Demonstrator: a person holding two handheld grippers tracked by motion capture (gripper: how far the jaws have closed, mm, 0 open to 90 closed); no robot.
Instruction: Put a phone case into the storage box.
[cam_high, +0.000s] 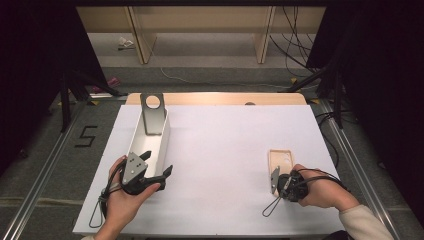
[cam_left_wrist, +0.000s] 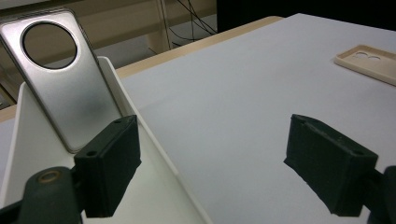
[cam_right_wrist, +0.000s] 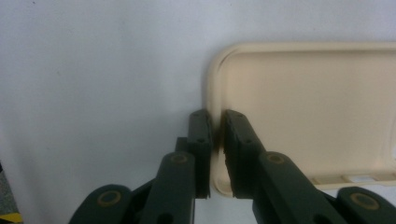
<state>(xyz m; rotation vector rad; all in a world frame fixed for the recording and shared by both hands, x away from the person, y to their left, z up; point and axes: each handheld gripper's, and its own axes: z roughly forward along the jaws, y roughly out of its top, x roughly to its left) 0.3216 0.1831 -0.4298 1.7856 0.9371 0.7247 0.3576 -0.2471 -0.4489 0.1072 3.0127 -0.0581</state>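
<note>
The right gripper (cam_right_wrist: 215, 140) is seen closed on the side rim of a flat, beige, rounded-rectangular plastic phone case (cam_right_wrist: 303, 107): in the right gripper view one black jaw stands outside the rim and the other inside it, with the thin wall pinched between the pads. The case is laid open side up on the white table surface (cam_right_wrist: 93, 70) and occupies the right half of that frame. In the high view the right gripper (cam_high: 278, 181) is found at the lower right, held by the person's right hand (cam_high: 320, 189), with the beige case (cam_high: 281, 159) just above it and touching it at the near end.

The left gripper (cam_left_wrist: 212, 158) is held wide open, with nothing between its jaws. In the left gripper view one jaw is seen over the inside of a long, white, open-topped rectangular tray (cam_left_wrist: 28, 140) and the other over the bare white surface, so the tray's side wall is straddled without being touched by the pads. A silver metal phone back plate with a round camera cut-out (cam_left_wrist: 70, 88) is leaned upright against the tray's far end, at the upper left of that frame. In the high view the left gripper (cam_high: 152, 167) is at the lower left, at the near end of the tray (cam_high: 162, 145), well apart from the beige case.
</note>
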